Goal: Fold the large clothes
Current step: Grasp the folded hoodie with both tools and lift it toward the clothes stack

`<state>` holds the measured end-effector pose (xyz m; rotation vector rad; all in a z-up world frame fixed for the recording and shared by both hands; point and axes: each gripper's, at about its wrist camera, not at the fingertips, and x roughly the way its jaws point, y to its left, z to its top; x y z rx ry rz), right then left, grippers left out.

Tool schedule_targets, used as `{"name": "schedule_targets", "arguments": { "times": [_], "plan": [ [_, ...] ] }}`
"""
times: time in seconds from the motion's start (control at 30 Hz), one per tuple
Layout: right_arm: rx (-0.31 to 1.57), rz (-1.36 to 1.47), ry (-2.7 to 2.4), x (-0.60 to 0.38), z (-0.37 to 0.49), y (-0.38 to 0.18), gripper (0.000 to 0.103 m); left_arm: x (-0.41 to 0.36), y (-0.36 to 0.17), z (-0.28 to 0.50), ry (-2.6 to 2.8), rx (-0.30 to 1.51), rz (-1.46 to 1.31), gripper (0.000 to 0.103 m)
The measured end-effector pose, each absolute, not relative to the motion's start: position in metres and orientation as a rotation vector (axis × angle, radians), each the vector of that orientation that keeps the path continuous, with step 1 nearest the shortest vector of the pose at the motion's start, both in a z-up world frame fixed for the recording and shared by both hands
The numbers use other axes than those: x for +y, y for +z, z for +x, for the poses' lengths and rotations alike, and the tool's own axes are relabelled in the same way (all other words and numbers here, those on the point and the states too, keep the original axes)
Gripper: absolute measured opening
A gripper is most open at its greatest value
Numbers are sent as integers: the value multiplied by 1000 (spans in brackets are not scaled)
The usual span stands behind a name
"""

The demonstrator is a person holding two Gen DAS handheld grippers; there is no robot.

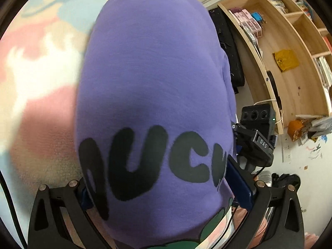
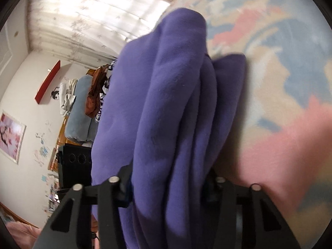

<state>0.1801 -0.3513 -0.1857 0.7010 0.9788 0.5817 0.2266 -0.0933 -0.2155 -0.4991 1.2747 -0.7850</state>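
Left gripper (image 1: pixel 166 195): fingers spread wide around a thick bunch of the purple sweatshirt (image 1: pixel 153 78). The printed side with black letters (image 1: pixel 145 166) faces the camera, and a green patch sits at the near edge. The right-hand blue pad (image 1: pixel 238 184) shows uncovered beside the cloth, and the left pad is mostly hidden. Cloth fills the gap, so I judge it pinched, held by bulk.

Right gripper (image 2: pixel 168 186): fingers pinching several stacked layers of the same sweatshirt (image 2: pixel 166 108). The folds run away from the camera in long ridges, and the near part is draped over the finger roots. Judgement: both hands carry a partly folded garment by one edge so the layers stay aligned; it hangs or trails over the bed rather than lying flat.

Beyond the cloth, a pink, blue and cream blanket (image 1: pixel 37 66) covers the bed. In the right wrist view it spreads far right (image 2: pixel 280 103), bare of other things, so that's the open room for laying down and smoothing.

Edges: in the left wrist view the bed ends on the right, where the right gripper's body (image 1: pixel 255 137) is seen just beside the cloth. Beyond are a black case (image 1: pixel 228 47), a wooden bookshelf (image 1: pixel 290 41) and floor clutter (image 1: pixel 305 128).

In the right wrist view, far left, a black box (image 2: pixel 74 161), piled bedding (image 2: pixel 83 112) and a curtained window (image 2: pixel 93 10) are well apart. Keep the sweatshirt over the blanket, away from the shelf side.
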Motion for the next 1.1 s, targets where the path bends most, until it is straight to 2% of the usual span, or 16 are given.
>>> {"name": "schedule_targets", "arguments": {
  "times": [0.5,0.83,1.1],
  "plan": [
    [834,660,671,-296,131,-120,44,-39,-115,166,-740,1218,-411,102],
    [797,572,796,-206,116,-64,44,73,-46,128,-684,1139,-435,102],
    [782,541,885,-129,133,-32,44,164,3,136,-630,1085,-445,102]
  ]
}}
